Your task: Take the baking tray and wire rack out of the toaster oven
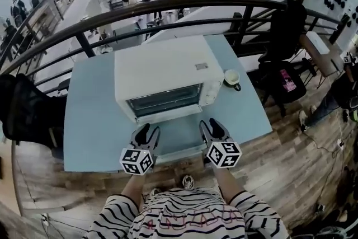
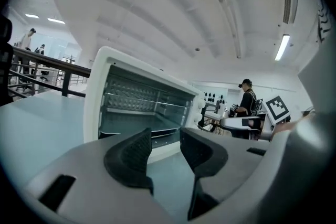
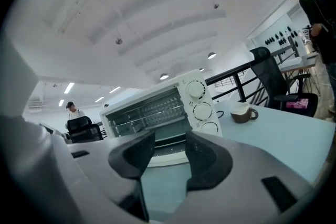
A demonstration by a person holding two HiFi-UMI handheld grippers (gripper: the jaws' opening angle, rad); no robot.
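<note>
Trouble would most likely come from a poor grip. Both tongs are released, jaws apart with nothing between them. The left gripper (image 1: 146, 130) and right gripper (image 1: 212, 126) sit just in front of the oven (image 1: 162, 67), either side of its dropped door (image 1: 174, 138). Rack (image 2: 145, 102) and tray (image 2: 138, 122) are inside the oven, the rack on the upper rails and the tray below it, neither touched yet. The rack's wires are thin, so jaws closing off-centre could slip, or tilt it and jam it on the rails. A hard tug might then drag the oven toward the front edge of the table (image 1: 89, 120). The tray's low rim offers little to pinch, and lifted by one corner it could tip and clatter onto the door. A cup (image 1: 231, 78) stands just right of the oven, near enough for a wide swing of the right gripper to knock.
</note>
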